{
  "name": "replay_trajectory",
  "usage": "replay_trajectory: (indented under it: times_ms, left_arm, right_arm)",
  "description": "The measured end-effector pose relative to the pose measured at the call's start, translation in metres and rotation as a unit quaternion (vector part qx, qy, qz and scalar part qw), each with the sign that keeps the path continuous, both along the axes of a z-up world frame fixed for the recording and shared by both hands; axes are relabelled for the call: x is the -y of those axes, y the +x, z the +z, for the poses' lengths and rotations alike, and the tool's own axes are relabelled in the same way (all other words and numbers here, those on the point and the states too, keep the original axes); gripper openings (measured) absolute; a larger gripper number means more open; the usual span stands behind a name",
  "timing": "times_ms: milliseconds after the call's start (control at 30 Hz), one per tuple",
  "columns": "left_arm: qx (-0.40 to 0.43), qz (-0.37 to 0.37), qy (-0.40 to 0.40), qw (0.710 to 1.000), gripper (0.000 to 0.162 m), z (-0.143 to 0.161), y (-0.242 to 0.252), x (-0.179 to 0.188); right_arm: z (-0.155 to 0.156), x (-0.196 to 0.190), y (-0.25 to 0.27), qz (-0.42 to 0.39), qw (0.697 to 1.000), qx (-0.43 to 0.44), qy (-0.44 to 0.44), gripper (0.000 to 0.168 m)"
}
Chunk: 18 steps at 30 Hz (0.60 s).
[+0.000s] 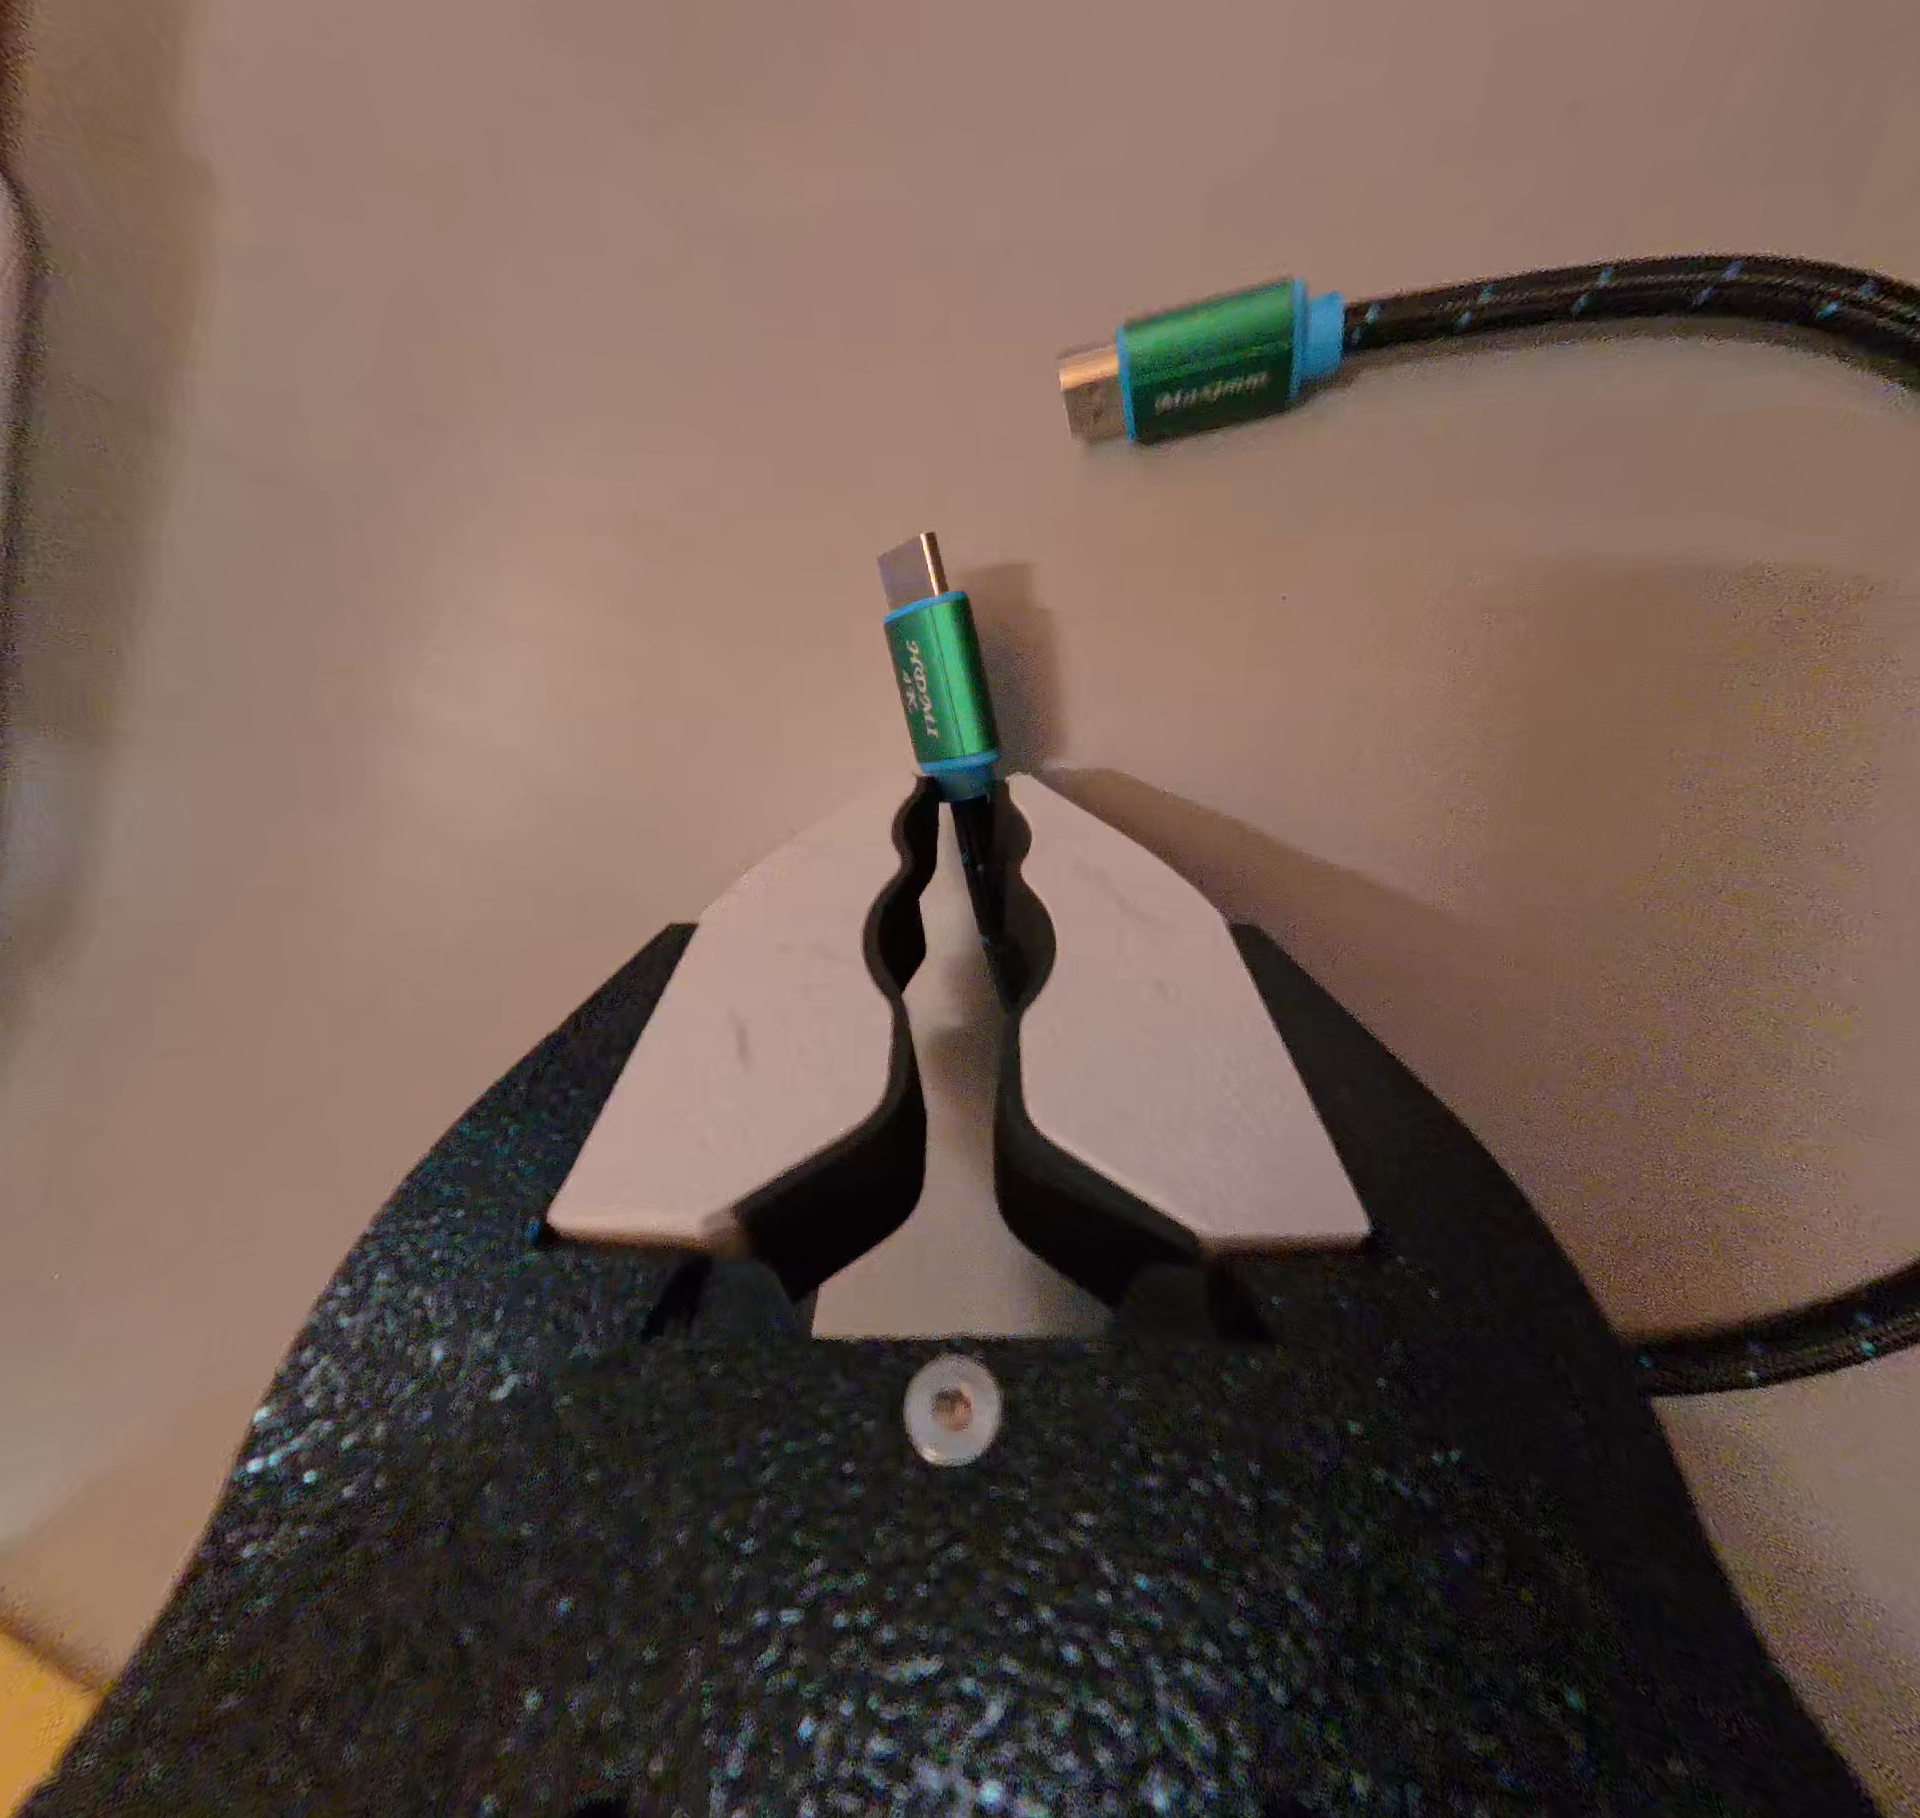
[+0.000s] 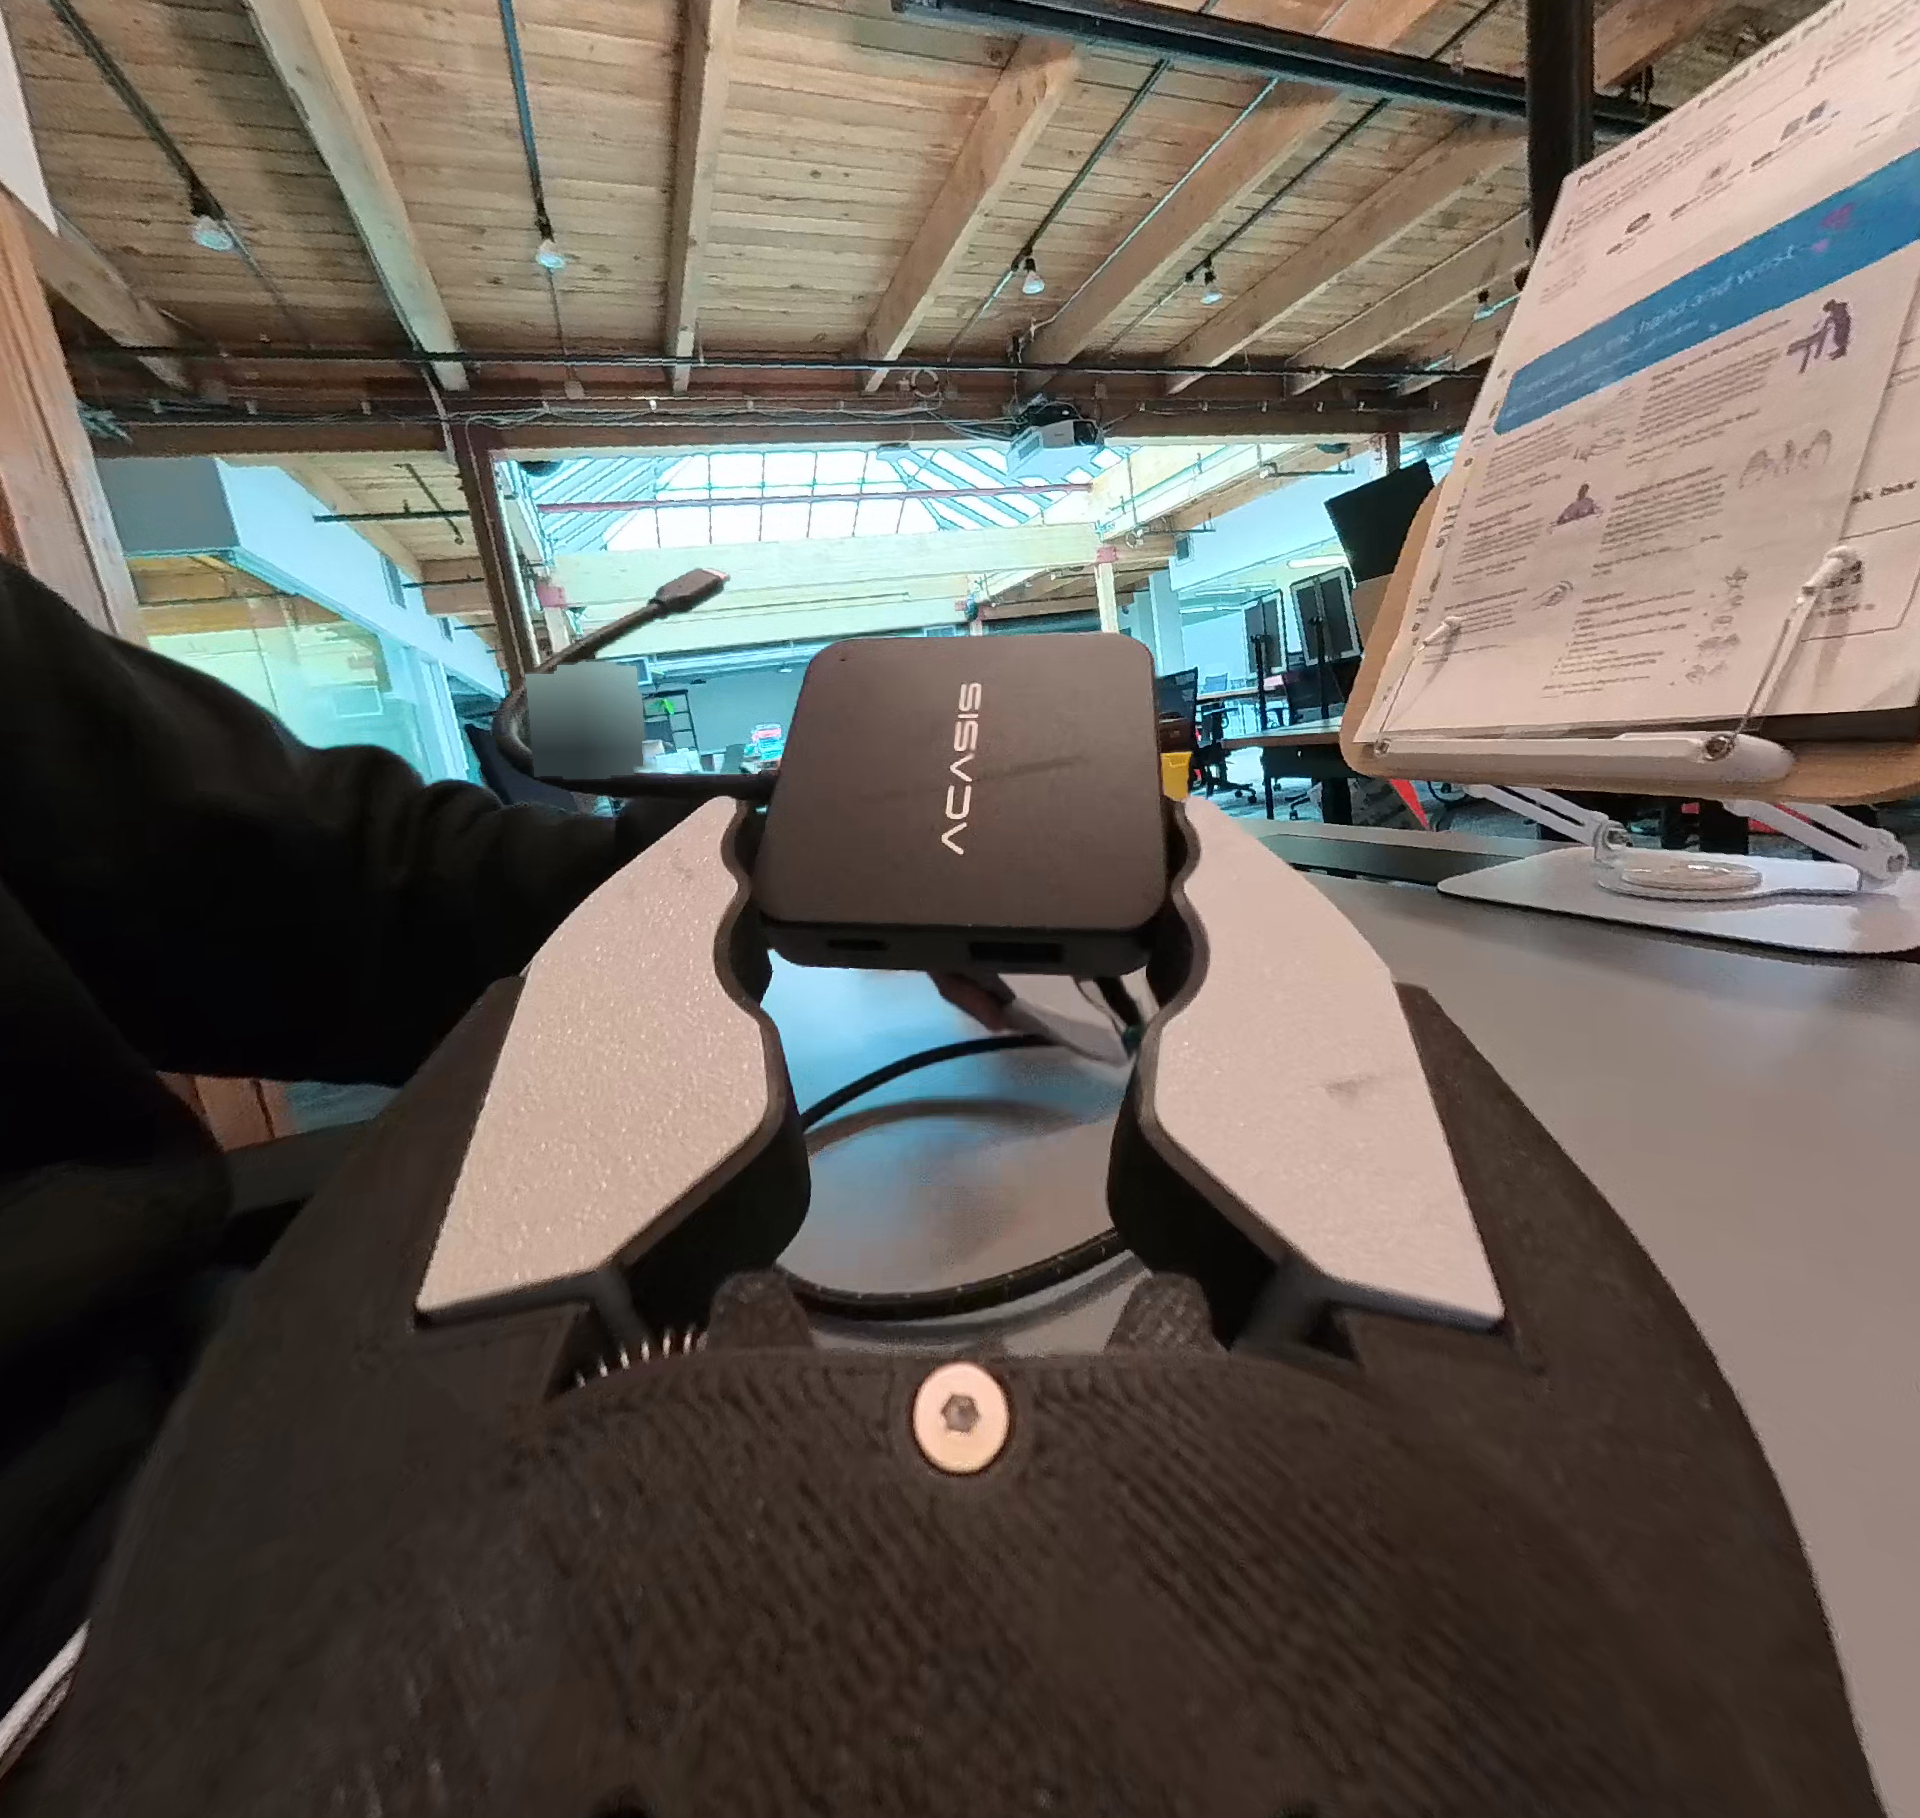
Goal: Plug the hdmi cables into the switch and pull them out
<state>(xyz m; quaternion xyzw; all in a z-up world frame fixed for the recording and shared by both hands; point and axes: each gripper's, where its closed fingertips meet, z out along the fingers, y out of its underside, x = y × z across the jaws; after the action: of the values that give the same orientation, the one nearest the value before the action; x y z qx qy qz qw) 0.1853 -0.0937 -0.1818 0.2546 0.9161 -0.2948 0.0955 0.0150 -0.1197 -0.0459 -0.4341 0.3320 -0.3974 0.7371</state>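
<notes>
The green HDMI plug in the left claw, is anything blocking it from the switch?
Nothing visible does. The left claw grips the braided cable just behind the green metal HDMI plug, whose tip points into bare space. The right claw holds the flat black switch box aloft, its near-edge ports uncovered. Neither view shows both together.

the left hand-held gripper [image 1: 961, 781] has a black speckled body, two pale grey fingers [image 1: 790, 1020] edged with wavy black pads, and a silver hex screw [image 1: 952, 1407] at centre. the right hand-held gripper [image 2: 961, 833] matches, with a textured black body, a small spring [image 2: 644, 1344] and a black sleeve [image 2: 260, 833] beside it.
</notes>
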Motion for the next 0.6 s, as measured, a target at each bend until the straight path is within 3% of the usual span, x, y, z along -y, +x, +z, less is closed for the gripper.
replay_trajectory:
  times_ms: [33,133,233,467,600]
  left_arm:
    - [0.017,-0.022,-0.035,0.999,0.010,0.014,-0.003,0.004]
    - [0.101,-0.101,-0.146,0.979,0.010,0.069,-0.016,0.012]
    - [0.206,-0.157,-0.184,0.948,0.009,0.107,-0.027,0.009]
    - [0.354,-0.234,-0.148,0.893,0.009,0.146,-0.048,-0.007]
    - [0.435,-0.242,-0.113,0.860,0.009,0.166,-0.032,-0.008]
  right_arm:
    - [0.000,-0.003,-0.001,0.005,1.000,0.003,-0.006,0.073]
    - [-0.001,-0.008,-0.001,0.020,1.000,0.000,-0.018,0.073]
    - [-0.002,-0.013,-0.003,0.039,0.999,-0.003,-0.026,0.074]
    - [-0.001,-0.018,-0.015,0.070,0.995,-0.005,-0.064,0.074]
    - [0.007,-0.016,-0.029,0.099,0.994,0.021,-0.045,0.074]
